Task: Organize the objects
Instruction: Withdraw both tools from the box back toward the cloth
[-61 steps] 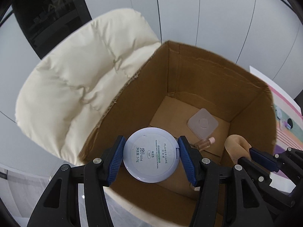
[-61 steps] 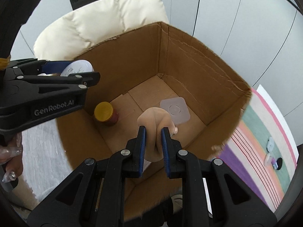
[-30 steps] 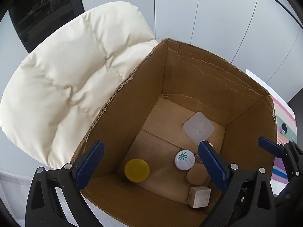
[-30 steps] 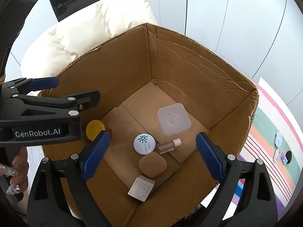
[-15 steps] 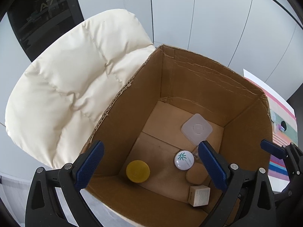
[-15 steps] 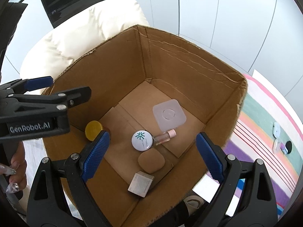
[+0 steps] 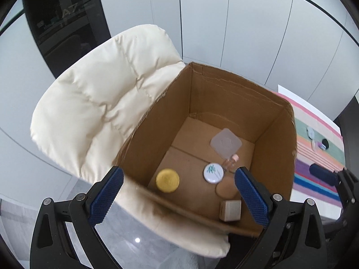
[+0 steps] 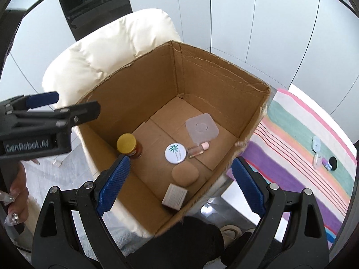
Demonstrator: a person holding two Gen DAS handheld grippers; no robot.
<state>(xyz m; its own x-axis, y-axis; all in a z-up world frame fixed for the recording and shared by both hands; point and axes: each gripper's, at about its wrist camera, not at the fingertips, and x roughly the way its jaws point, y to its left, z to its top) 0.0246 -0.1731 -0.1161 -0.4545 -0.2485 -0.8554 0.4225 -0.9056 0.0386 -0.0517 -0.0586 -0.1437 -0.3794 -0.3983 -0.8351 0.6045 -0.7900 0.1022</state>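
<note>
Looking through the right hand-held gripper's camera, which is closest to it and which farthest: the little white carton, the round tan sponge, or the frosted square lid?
From the right hand-held gripper, in its own view:
1. Small white carton, box floor's near end.
2. Tan sponge, just beyond the carton.
3. Frosted square lid, toward the cardboard box's far wall.

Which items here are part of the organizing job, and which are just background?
Job:
cardboard box
yellow-lidded jar
round white compact
tan sponge puff
small clear bottle
square translucent lid
small carton
small items on the striped mat, probably next

Background:
cream cushioned chair
striped mat
white wall panels
</note>
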